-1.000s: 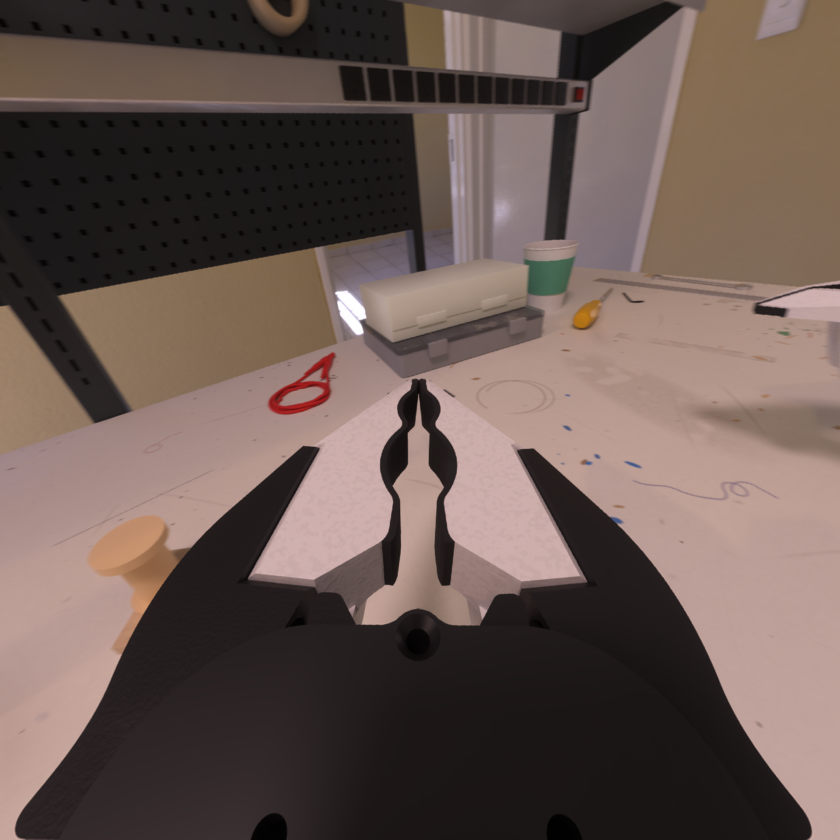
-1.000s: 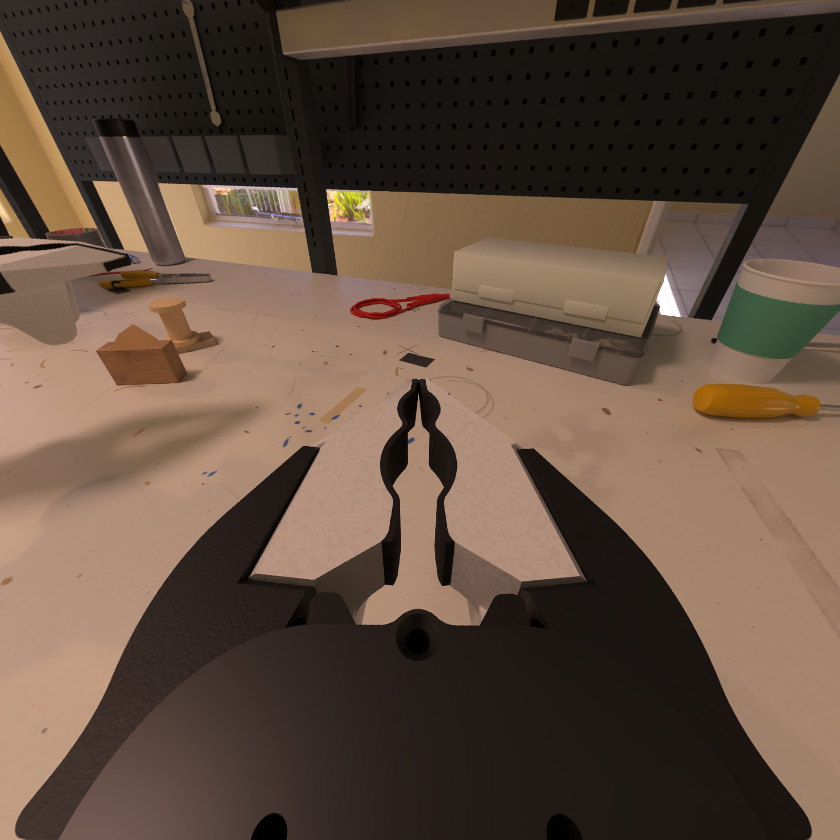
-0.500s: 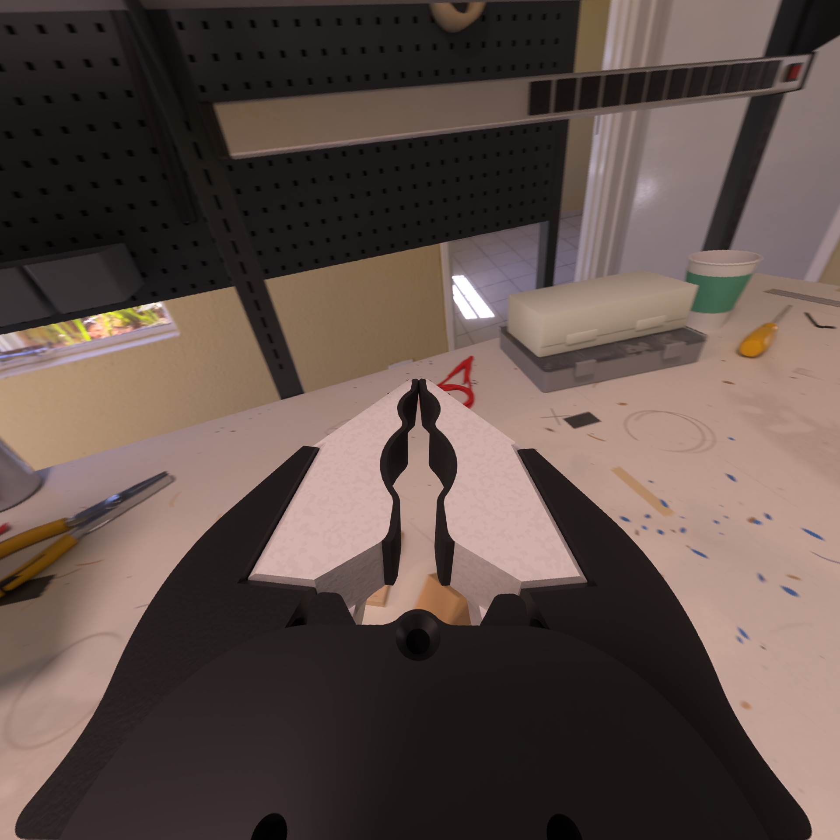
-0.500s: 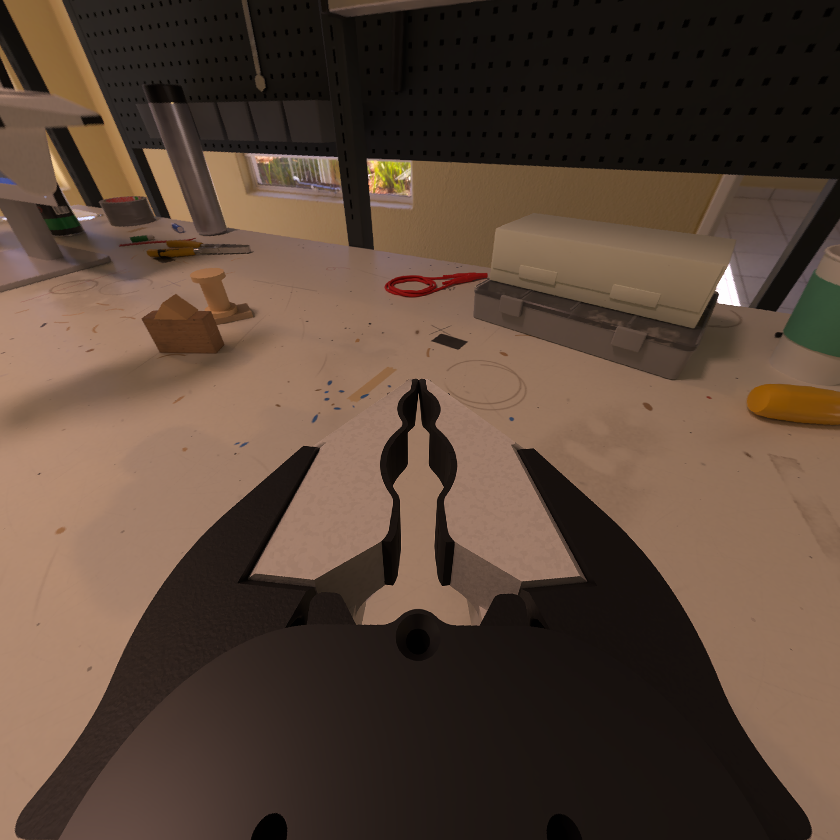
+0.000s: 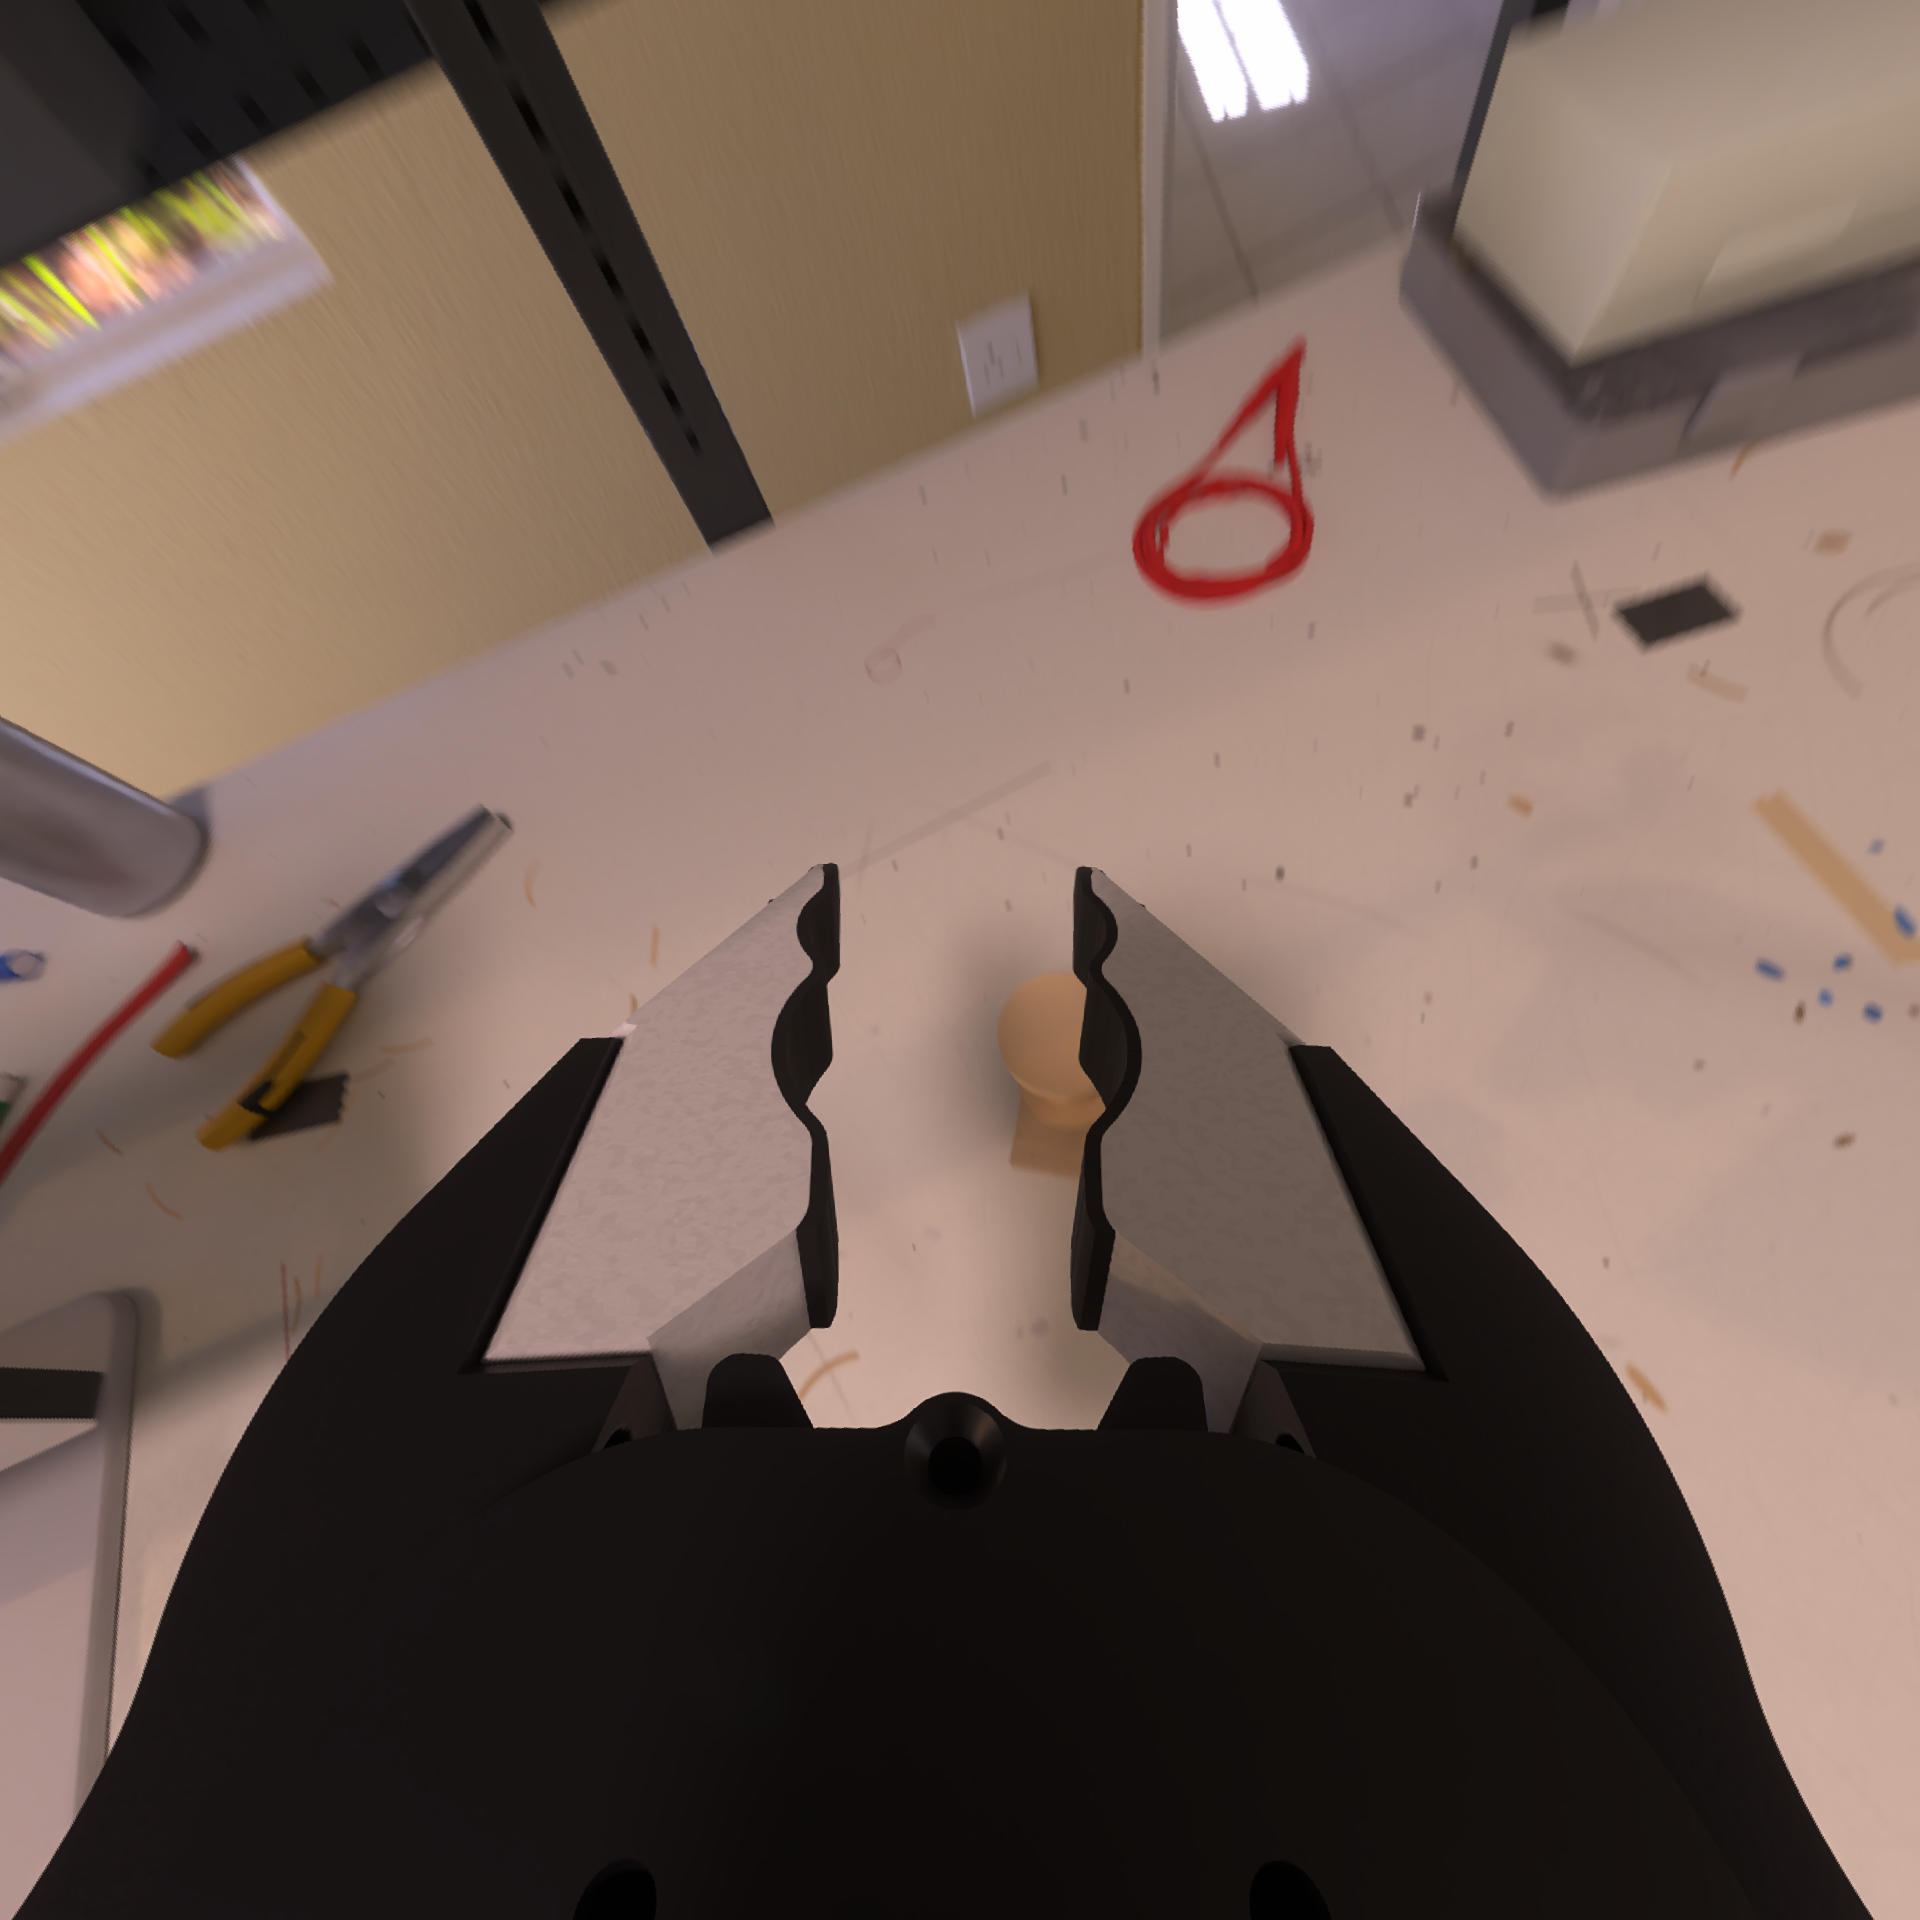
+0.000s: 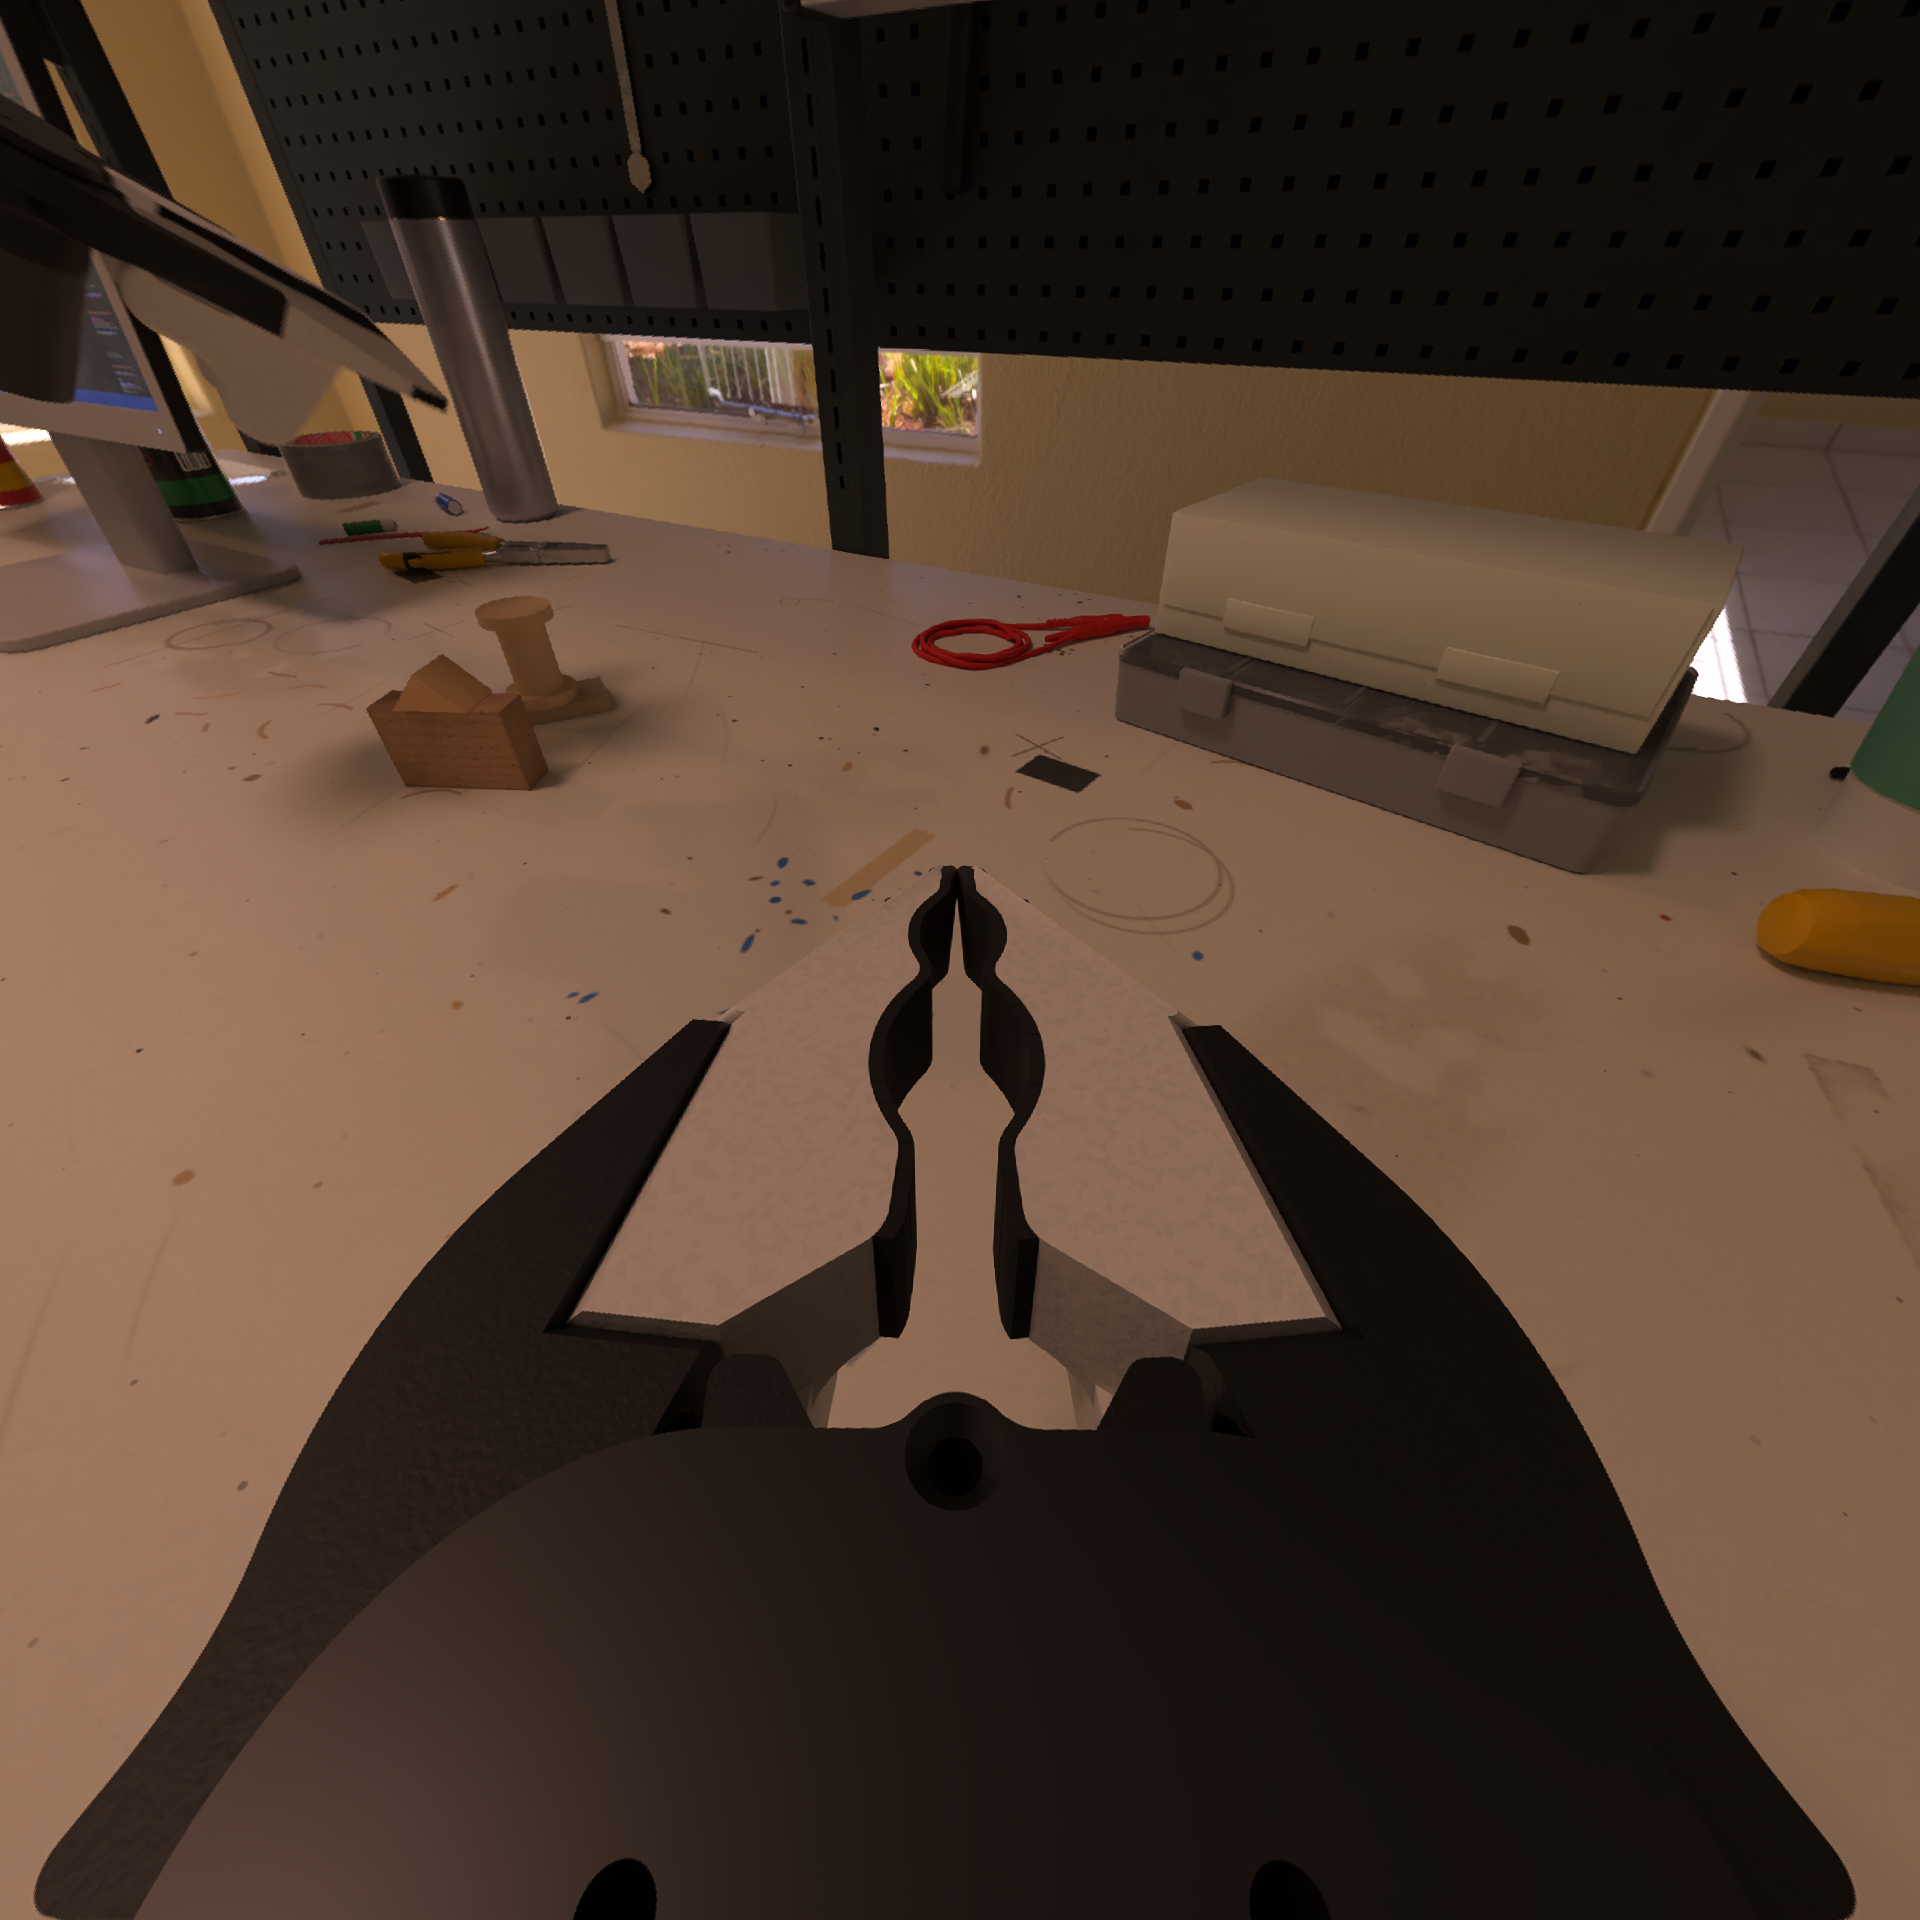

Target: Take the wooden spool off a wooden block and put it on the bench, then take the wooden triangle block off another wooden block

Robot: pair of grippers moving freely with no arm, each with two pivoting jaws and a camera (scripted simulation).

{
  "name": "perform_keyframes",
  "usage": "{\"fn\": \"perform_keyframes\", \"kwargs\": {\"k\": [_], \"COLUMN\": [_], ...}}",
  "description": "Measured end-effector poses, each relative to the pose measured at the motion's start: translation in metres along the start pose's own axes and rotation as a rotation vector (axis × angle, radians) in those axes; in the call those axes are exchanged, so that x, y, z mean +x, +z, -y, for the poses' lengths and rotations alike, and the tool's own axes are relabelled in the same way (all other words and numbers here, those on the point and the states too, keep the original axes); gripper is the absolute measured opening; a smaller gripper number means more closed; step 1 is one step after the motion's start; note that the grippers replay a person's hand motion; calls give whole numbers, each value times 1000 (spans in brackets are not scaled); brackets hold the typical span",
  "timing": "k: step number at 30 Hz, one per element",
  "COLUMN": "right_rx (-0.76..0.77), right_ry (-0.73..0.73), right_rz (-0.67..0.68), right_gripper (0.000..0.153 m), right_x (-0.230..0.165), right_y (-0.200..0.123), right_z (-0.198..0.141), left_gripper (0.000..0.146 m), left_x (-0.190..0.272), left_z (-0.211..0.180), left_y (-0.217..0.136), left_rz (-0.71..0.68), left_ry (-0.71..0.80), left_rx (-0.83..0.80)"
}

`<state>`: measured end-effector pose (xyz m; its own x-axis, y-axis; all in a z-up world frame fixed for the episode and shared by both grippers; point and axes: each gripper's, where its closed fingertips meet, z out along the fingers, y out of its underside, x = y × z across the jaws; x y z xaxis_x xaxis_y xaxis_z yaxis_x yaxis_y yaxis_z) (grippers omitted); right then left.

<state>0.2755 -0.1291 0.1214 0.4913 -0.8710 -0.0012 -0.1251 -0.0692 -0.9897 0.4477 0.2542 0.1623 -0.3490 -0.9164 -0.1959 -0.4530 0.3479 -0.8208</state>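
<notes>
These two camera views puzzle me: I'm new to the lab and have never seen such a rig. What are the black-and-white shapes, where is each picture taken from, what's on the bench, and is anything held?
Each picture comes from a camera mounted on a two-finger gripper, looking forward along its fingers. The left wrist view looks steeply down: the left gripper is open and empty above the wooden spool, which stands on a flat wooden block. The right gripper is shut on nothing, low over the bench. Beside the spool, a wooden triangle block sits on a bigger block. Also there: a red cable, pliers, stacked cases, and a yellow screwdriver handle.
</notes>
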Motion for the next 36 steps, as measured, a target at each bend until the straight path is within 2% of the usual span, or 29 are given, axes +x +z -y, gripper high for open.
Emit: {"fn": "perform_keyframes", "kwargs": {"k": [8,16,25,29,32,36], "right_rx": [-18,-41,-63,-67,-69,-59], "right_ry": [2,-5,-7,-12,-14,-22], "right_rz": [24,47,62,65,66,70], "right_gripper": [0,0,0,0,0,0], "right_x": [-3,-8,-11,-12,-12,-14], "right_y": [1,2,4,5,5,5], "right_z": [-3,-7,-12,-13,-13,-12], "left_gripper": [50,47,41,41,41,41], "left_x": [24,29,34,33,33,39], "left_z": [-69,-97,-96,-89,-76,-40], "left_y": [35,47,60,60,56,36], "left_rz": [-121,-173,-247,-239,-228,-214], "left_ry": [92,109,34,87,115,144], "left_rx": [-399,-548,-541,-484,-401,-223]}}
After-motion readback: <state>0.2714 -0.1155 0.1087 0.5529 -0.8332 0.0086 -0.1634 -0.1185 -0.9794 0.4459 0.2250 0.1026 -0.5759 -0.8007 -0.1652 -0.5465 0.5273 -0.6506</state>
